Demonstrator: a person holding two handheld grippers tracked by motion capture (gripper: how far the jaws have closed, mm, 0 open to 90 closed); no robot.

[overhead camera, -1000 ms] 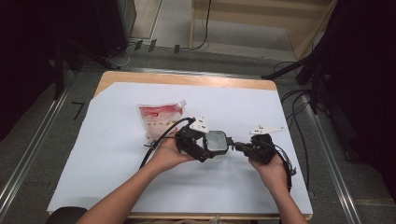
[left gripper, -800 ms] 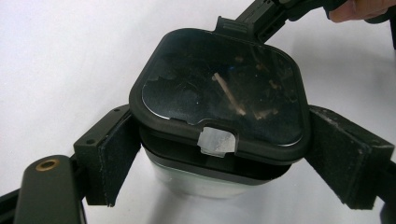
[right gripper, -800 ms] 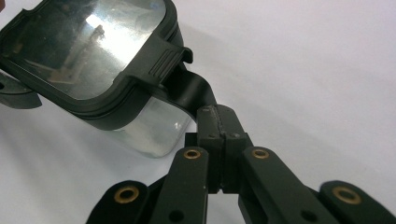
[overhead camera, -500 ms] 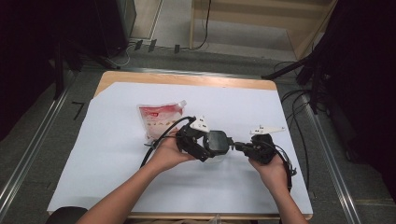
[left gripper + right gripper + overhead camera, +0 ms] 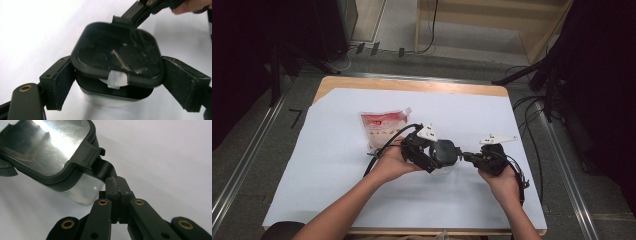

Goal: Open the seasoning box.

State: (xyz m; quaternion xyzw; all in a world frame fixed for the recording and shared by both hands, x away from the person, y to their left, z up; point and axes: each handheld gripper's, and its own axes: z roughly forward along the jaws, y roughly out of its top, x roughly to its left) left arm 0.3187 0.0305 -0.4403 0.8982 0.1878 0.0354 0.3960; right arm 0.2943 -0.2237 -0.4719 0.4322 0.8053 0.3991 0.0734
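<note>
On white table [image 5: 337, 165]: left gripper [image 5: 117, 82] clamps container [image 5: 117, 67]; right gripper [image 5: 117, 187] pinches tab [image 5: 106, 171].

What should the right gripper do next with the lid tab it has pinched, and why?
Probably lift the tab upward to peel the lid off. The right gripper is shut on that tab, the lid already sits tilted on the clear container, and the left gripper braces the container from both sides, so it should stay put.

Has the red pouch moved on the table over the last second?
No. The red pouch lies at the same spot on the white sheet, just beyond the left tool, the same way off the table's wooden far edge.
</note>
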